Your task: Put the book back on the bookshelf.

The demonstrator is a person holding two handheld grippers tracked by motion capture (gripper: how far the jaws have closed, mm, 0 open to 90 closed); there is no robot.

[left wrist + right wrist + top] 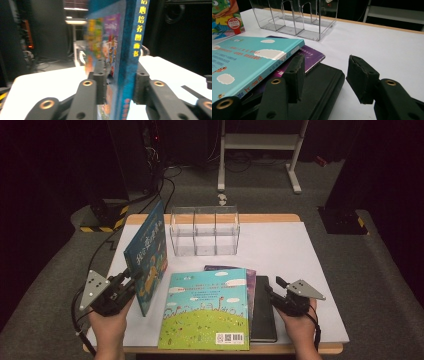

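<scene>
Left tool (117, 85) clamps upright blue book (125, 50), spine between jaws.

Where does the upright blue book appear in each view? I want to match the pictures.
High view: blue book stands at left, held by the left gripper.
Left gripper view: centre, its spine between the jaws.
Right gripper view: top-left corner.
Shared landmark: clear organizer.
</scene>
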